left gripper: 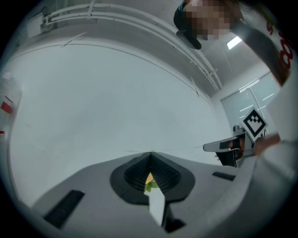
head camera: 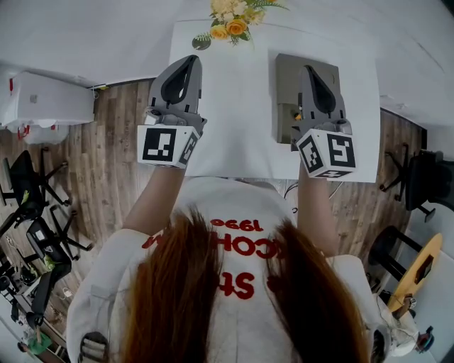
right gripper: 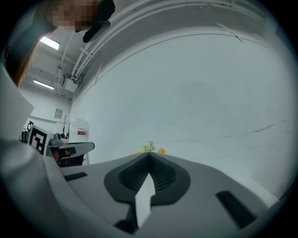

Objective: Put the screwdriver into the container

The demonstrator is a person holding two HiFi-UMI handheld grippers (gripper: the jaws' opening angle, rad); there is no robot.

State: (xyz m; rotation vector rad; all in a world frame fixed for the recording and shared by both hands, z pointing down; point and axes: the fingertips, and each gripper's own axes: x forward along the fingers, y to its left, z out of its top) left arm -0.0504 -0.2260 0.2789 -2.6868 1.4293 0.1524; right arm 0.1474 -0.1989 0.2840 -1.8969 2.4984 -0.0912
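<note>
The left claw point(head camera: 187, 62) and the right claw point(head camera: 313, 71) are both closed tip to tip, gripping nothing, above the white counter point(head camera: 234, 113). The right one hangs over the grey container point(head camera: 287, 74); a small orange bit, perhaps the screwdriver point(head camera: 299, 115), shows there beside it. Flowers point(head camera: 230, 20) stand at the far end.

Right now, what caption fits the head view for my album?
Left gripper and right gripper hover shut at the white table, grey container beneath the right.
</note>
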